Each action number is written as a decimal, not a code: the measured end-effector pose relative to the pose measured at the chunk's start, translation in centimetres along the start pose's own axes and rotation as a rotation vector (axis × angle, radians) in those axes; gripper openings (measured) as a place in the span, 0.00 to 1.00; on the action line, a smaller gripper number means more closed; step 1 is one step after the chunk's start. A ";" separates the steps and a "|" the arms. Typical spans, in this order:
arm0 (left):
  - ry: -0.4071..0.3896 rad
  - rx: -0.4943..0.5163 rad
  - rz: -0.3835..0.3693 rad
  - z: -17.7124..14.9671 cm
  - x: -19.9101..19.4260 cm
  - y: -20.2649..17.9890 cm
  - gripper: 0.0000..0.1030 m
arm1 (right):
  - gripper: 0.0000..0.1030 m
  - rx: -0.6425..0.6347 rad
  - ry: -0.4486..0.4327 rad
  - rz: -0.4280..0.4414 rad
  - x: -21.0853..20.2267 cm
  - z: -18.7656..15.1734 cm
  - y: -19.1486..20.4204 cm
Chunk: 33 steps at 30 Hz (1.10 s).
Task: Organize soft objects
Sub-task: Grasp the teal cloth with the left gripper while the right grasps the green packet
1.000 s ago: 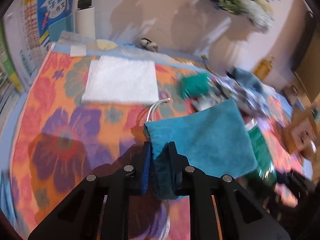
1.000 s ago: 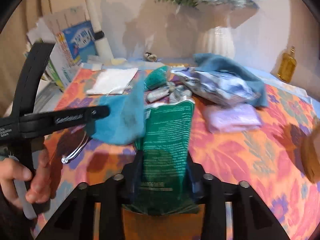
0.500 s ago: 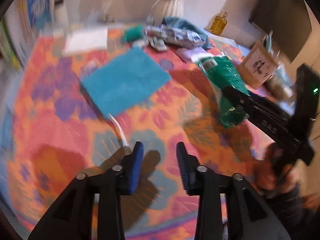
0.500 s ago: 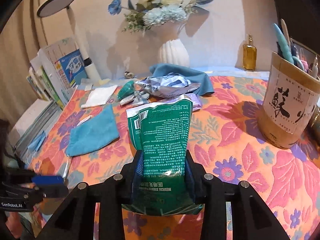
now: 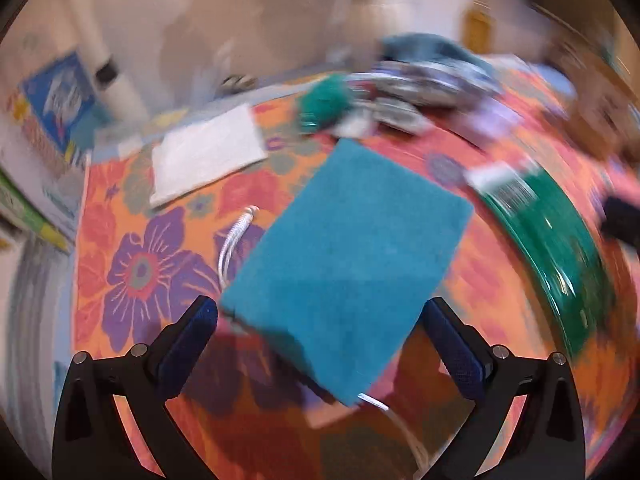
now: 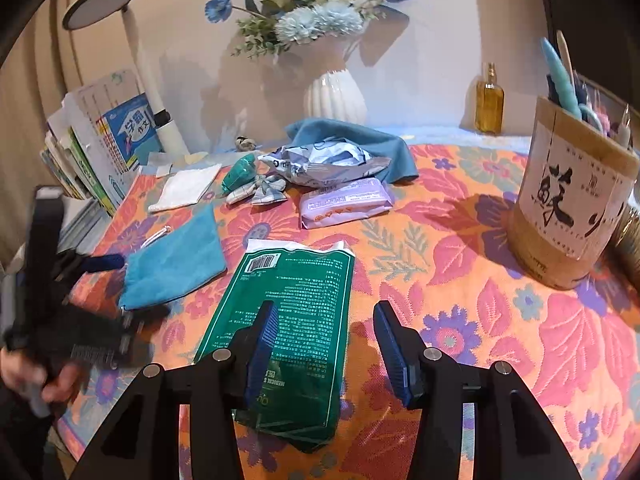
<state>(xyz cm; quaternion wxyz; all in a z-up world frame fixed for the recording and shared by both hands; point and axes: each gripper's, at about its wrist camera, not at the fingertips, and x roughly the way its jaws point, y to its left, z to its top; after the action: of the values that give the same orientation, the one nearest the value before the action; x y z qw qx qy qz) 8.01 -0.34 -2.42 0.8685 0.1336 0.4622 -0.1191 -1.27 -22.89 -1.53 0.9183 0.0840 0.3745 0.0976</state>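
Right tongs [image 6: 324, 344] over green packet [image 6: 292, 304], lengthwise

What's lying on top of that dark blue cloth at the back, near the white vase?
A crumpled silver and white plastic bag rests on the blue cloth, covering its front middle. Anything beneath the bag or inside the cloth's folds is hidden.

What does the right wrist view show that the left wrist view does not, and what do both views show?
Only the right wrist view shows the flower vase, the desk lamp, the pen holder, the right gripper, open, and the hand holding the left gripper.

Only the left wrist view shows the left gripper from behind, its jaws having just opened wide.

Both show the blue drawstring pouch, the green packet and the white cloth.
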 end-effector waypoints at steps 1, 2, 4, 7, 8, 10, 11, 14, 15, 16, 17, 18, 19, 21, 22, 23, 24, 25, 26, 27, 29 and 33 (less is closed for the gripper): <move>0.008 -0.022 -0.036 0.3 0.6 0.5 1.00 | 0.48 0.010 0.019 0.017 0.3 0.0 -0.2; 0.020 -0.035 -0.091 0.8 1.3 1.0 1.00 | 0.52 0.019 0.036 0.035 0.5 0.0 -0.3; 0.004 -0.019 -0.113 1.5 1.6 1.3 1.00 | 0.68 0.043 0.078 0.062 1.2 0.0 -0.7; -0.001 -0.012 -0.116 2.3 1.9 1.2 1.00 | 0.79 0.088 0.115 0.088 2.0 0.2 -1.4; -0.003 -0.012 -0.114 2.5 2.0 1.1 1.00 | 0.81 0.104 0.134 0.121 2.3 0.3 -1.7; -0.009 -0.011 -0.108 2.7 2.3 0.9 1.00 | 0.90 0.128 0.134 0.178 2.3 0.4 -2.0; -0.013 -0.010 -0.102 2.8 2.4 0.9 1.00 | 0.97 0.142 0.143 0.207 2.5 0.4 -2.0; -0.041 -0.003 -0.113 2.5 2.1 0.2 0.83 | 1.00 0.111 0.156 0.162 2.9 0.5 -0.8; -0.059 0.005 -0.116 2.1 1.7 0.0 0.77 | 1.00 0.089 0.162 0.131 3.2 0.6 -0.2; -0.071 0.009 -0.108 2.0 1.4 -0.2 0.67 | 1.00 0.045 0.177 0.076 3.7 0.7 0.8; -0.083 0.010 -0.104 1.9 1.1 -0.3 0.53 | 1.00 0.013 0.190 0.041 4.2 0.7 1.6; -0.094 0.007 -0.110 1.7 0.9 -0.4 0.42 | 1.00 -0.020 0.201 0.008 4.7 0.8 2.5; -0.100 -0.010 -0.107 1.6 0.6 -0.4 0.33 | 1.00 -0.050 0.208 -0.011 5.2 0.8 3.4; -0.119 -0.092 -0.120 1.1 -0.2 0.1 0.26 | 1.00 -0.106 0.223 -0.031 6.2 0.7 5.3; -0.134 -0.143 -0.142 0.6 -0.7 0.4 0.22 | 1.00 -0.131 0.227 -0.053 6.6 0.6 6.0; -0.148 -0.191 -0.177 -0.2 -1.2 0.6 0.20 | 1.00 -0.159 0.234 -0.090 7.2 0.6 6.7; -0.160 -0.211 -0.187 -0.7 -1.7 0.5 0.18 | 1.00 -0.178 0.231 -0.115 7.5 0.5 7.3; -0.176 -0.220 -0.178 -1.2 -2.2 0.4 0.17 | 1.00 -0.182 0.221 -0.107 7.5 0.6 7.6; -0.206 -0.229 -0.163 -1.7 -2.9 0.3 0.17 | 0.94 -0.187 0.206 -0.092 7.4 0.6 8.0; -0.228 -0.238 -0.162 -2.0 -3.4 0.2 0.17 | 0.81 -0.198 0.187 -0.095 7.2 0.6 8.2; -0.296 -0.275 -0.173 -2.7 -4.3 0.8 0.17 | 0.58 -0.221 0.152 -0.083 6.6 0.3 8.8; -0.347 -0.330 -0.142 -3.5 -5.0 1.7 0.17 | 0.38 -0.242 0.088 -0.095 5.3 -0.2 9.4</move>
<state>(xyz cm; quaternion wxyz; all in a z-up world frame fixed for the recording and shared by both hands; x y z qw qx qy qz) 3.16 2.81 0.09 0.9343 -0.0653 0.3277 -0.1240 1.23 -12.48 -3.07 0.9079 -0.0497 0.4035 0.1019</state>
